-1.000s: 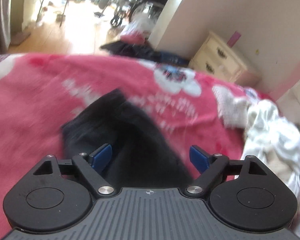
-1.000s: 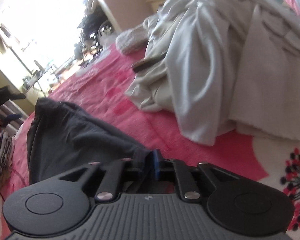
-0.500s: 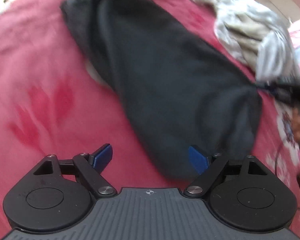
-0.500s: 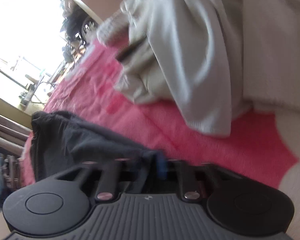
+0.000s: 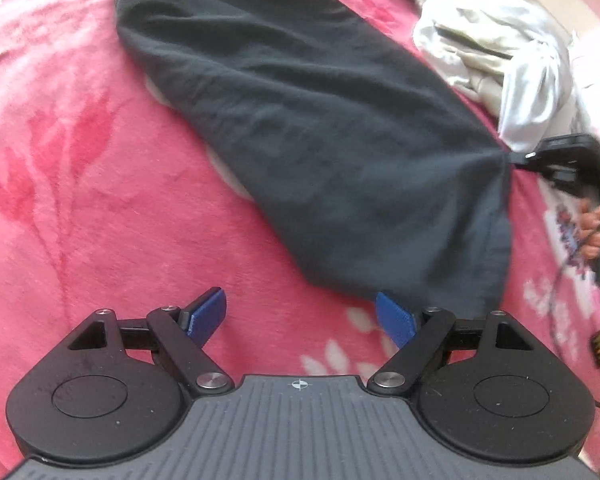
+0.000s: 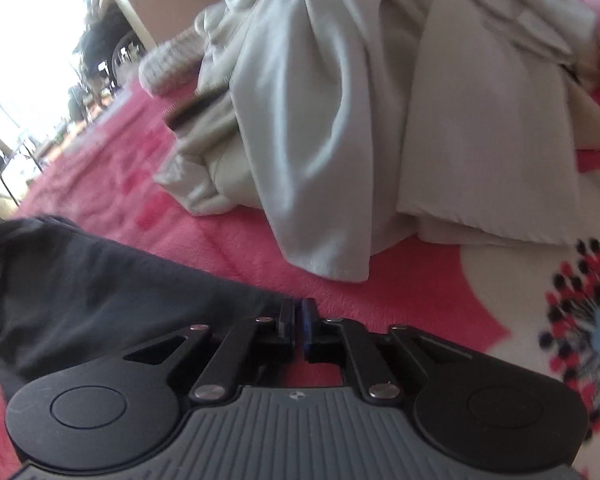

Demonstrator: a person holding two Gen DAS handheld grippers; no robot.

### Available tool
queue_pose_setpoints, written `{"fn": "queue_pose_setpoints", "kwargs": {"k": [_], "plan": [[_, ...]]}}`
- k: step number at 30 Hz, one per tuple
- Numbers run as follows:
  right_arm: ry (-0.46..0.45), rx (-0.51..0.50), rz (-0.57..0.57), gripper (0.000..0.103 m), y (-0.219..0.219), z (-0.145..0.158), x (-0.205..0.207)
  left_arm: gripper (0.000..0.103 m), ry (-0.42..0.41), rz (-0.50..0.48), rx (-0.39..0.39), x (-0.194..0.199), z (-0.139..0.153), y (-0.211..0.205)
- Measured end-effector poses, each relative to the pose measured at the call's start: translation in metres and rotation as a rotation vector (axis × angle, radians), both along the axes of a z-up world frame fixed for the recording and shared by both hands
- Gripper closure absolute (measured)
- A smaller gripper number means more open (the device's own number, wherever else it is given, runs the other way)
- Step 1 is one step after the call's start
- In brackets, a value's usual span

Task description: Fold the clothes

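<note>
A dark grey garment (image 5: 312, 136) is laid out lengthwise on a pink flowered blanket (image 5: 80, 184), running from approx. 11 o'clock down to 4 o'clock in the left wrist view. Its far end is bunched at the top; its near edge is seen just beyond the blue fingertips (image 5: 208, 314) of the left hand-held gripper (image 5: 300, 316). The jaws of that gripper are spread wide apart w/ nothing between them, held over the blanket; the right-side pad sits right at the garment's lower hem, but contact cannot be told.

At approx. 3 o'clock in the same view, one corner of the garment is drawn to a point and is pinched by the right hand-held gripper (image 5: 556, 156), w/ a person's hand (image 5: 596, 220) seen just below it. In the right wrist view the right hand-held gripper (image 6: 298, 320) is seen w/ its jaws pressed together on the dark cloth (image 6: 100, 288), which spreads off toward 9 o'clock.

A heap of pale, cream-white clothes (image 6: 380, 120) is piled on the blanket at 12 to 2 o'clock of the right wrist view, apart from the dark garment. A knitted item (image 6: 172, 64) lies at its far edge, approx. 11 o'clock.
</note>
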State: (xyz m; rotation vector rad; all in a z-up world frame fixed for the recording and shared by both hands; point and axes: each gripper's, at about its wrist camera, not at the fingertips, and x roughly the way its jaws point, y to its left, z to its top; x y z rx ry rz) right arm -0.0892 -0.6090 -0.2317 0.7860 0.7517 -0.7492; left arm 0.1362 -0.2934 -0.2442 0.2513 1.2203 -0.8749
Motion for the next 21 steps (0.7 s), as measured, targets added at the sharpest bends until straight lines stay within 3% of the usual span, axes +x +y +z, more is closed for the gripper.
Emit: {"fn": "queue_pose_setpoints", "kwargs": {"k": [2, 4, 6, 10, 12, 14, 17, 19, 21], "plan": [[-0.030, -0.005, 0.038, 0.075, 0.017, 0.017, -0.009, 0.020, -0.006, 0.012, 0.001, 0.005, -0.003, 0.005], [-0.040, -0.012, 0.119, 0.075, 0.038, 0.031, -0.012, 0.020, -0.014, 0.029, 0.002, 0.005, -0.006, 0.006], [-0.055, -0.020, 0.273, 0.075, 0.065, 0.045, -0.009, 0.020, -0.022, 0.046, 0.000, 0.007, -0.006, 0.010], [-0.078, -0.116, 0.679, 0.075, 0.128, 0.056, 0.013, 0.020, -0.024, 0.071, -0.017, 0.007, -0.006, 0.020], [-0.033, -0.142, 0.827, 0.075, 0.151, 0.045, 0.028, 0.020, -0.026, 0.082, -0.028, 0.008, -0.006, 0.021], [0.102, -0.164, 0.882, 0.074, 0.156, 0.020, 0.038, 0.020, -0.045, 0.100, -0.051, 0.012, -0.002, 0.021], [0.219, -0.119, 0.824, 0.076, 0.136, 0.004, 0.033, 0.020, -0.105, 0.137, -0.108, 0.023, 0.009, 0.019], [0.191, -0.103, 0.770, 0.075, 0.124, 0.020, 0.026, 0.020, -0.154, 0.153, -0.148, 0.033, 0.014, 0.013], [0.139, -0.155, 0.768, 0.075, 0.121, 0.033, 0.047, 0.020, -0.185, 0.152, -0.178, 0.044, 0.014, 0.007]]}}
